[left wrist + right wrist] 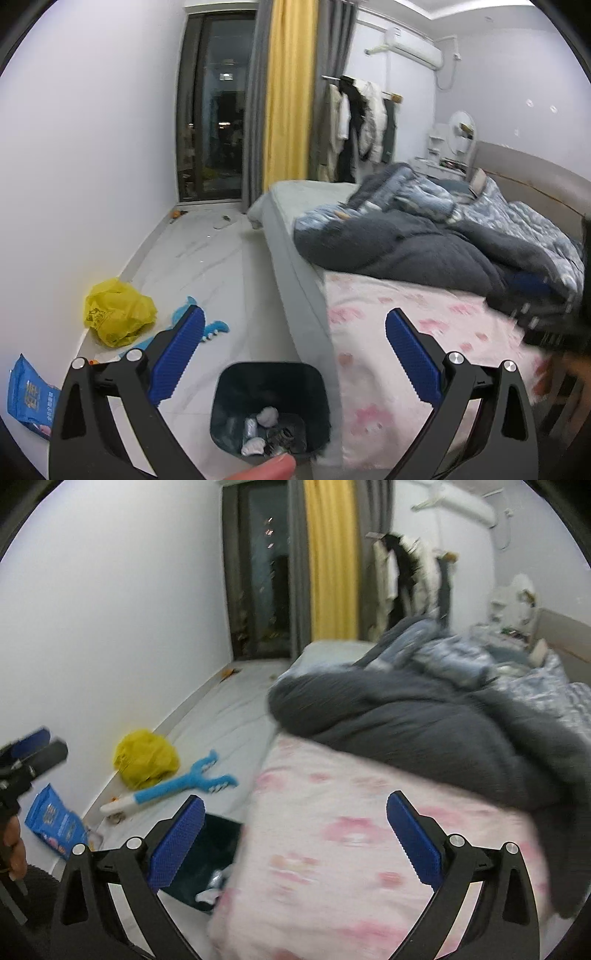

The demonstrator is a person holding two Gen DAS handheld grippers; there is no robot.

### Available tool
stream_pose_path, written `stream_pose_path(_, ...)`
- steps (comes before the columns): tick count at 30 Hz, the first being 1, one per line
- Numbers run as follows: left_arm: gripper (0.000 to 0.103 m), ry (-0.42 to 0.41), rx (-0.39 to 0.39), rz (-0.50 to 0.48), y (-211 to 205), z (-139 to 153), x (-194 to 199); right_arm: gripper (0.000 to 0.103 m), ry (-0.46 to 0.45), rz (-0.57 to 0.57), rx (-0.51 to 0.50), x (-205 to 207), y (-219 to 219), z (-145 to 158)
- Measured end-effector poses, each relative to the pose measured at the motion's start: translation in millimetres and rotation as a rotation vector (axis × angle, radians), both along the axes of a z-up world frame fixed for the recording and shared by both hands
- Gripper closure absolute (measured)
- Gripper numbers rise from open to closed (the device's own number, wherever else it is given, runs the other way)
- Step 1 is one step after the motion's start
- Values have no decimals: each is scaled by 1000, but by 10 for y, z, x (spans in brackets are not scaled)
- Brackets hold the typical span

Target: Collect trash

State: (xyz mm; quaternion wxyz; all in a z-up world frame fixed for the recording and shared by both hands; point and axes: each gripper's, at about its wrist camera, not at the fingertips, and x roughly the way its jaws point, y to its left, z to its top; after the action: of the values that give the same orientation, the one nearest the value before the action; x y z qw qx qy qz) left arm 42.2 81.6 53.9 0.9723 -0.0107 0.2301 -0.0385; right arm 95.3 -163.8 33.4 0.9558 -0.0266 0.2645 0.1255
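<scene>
Left wrist view, my left tongs (pixel 294 354) wide open and empty above the trash bin (pixel 269 406), my right tongs (pixel 295 840) spread fully, holding nothing, over the pink bedsheet (pixel 332 834).

Two matching hand-held grippers: left hand-held gripper (pixel 294 347) and right hand-held gripper (pixel 295 830), each with glossy black forked arms cut by teardrop-shaped openings. Ribbed royal-blue pads (pixel 177 356) lining the fingers, saw-toothed along one edge. Round silver screw heads (pixel 455 358) at the pivots, two per side. Seen from the right wrist, a black cylindrical handle (pixel 46 758) on the left unit. Bare fingertip (pixel 264 469) at bottom edge.
</scene>
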Motion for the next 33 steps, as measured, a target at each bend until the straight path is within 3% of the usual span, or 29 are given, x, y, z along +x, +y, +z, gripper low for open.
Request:
stream_pose_path(3,3,4,36,8,-81,-22,-155,3,-32,10,10,-211,-330,132)
stream_pose_path(7,3,34,17,24,-71,-115,-298,3,-70,-12,-25,-564,-603,265)
stream_pose_path(14,3,57,24,60,-138,-123,-518,3,-45,-51,14,-918,-894,225)
stream_pose_path(20,3,76,-19,83,-88,-181,-700,3,-40,-14,27,-1022,-985,143)
stream_pose_path(24,3,79,2,86,-116,-201,-692,3,-33,14,65,-1078,-1071,126)
stream_pose_path(33,3,52,24,82,-170,-191,-729,3,-12,15,46,-1033,-1061,109)
